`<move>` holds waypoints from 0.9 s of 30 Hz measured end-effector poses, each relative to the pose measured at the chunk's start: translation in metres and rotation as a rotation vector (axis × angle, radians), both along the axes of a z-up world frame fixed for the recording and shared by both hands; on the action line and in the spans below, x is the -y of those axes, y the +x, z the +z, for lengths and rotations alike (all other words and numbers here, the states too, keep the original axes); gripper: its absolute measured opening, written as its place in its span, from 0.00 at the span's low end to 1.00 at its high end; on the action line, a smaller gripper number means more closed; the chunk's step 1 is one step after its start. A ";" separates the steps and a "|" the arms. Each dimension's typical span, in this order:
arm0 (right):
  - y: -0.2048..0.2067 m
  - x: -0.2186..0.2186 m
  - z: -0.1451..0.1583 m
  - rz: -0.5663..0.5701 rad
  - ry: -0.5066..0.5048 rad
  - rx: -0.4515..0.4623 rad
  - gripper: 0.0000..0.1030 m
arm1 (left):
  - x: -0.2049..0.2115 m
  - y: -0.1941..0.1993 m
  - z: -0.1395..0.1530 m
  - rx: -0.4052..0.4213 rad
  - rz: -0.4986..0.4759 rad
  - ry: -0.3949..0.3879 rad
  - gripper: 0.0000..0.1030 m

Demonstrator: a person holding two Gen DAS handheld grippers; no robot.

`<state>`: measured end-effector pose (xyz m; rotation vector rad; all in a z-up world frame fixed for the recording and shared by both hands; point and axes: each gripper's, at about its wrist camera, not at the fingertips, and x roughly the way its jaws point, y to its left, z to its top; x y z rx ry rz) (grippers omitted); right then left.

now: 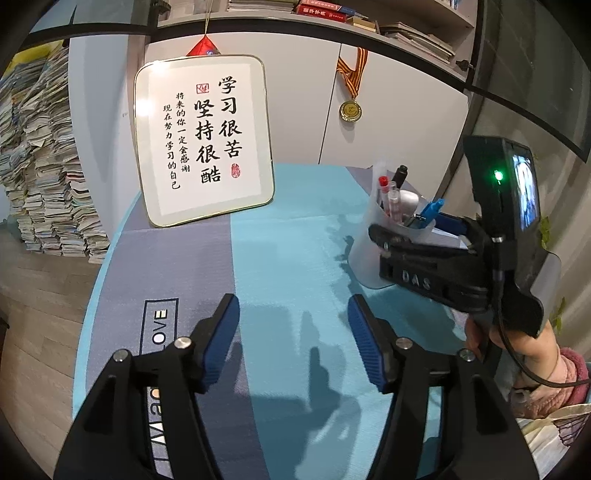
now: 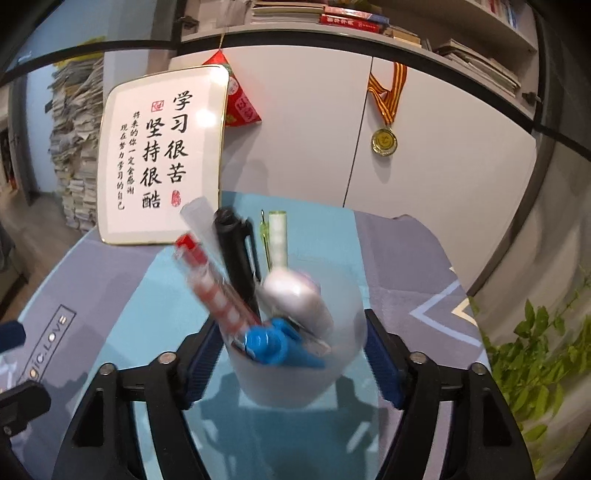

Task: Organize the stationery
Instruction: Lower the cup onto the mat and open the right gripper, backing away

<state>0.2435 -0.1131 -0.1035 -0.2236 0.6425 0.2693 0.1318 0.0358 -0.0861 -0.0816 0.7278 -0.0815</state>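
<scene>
There, the frosted pen cup (image 2: 295, 369), filled with pens, was framed between the spread fingers of the right tool (image 2: 291, 354); contact could not be told. Left of the cup, the left tool (image 1: 293, 339) was held wide, empty.

A home study: bookshelves (image 1: 406, 29), stacked books (image 1: 48, 166), calligraphy plaque (image 1: 203, 140), hanging medal (image 1: 351, 109).

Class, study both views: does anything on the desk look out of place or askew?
One green pen lies flat on the mat behind the pen cup, while the other stationery stands inside it. Nothing looks spilled or damaged.
</scene>
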 end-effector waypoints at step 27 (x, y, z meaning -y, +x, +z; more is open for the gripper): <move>-0.194 0.109 0.124 -0.203 0.218 0.219 0.92 | 0.069 -0.097 0.090 0.208 0.034 0.097 0.81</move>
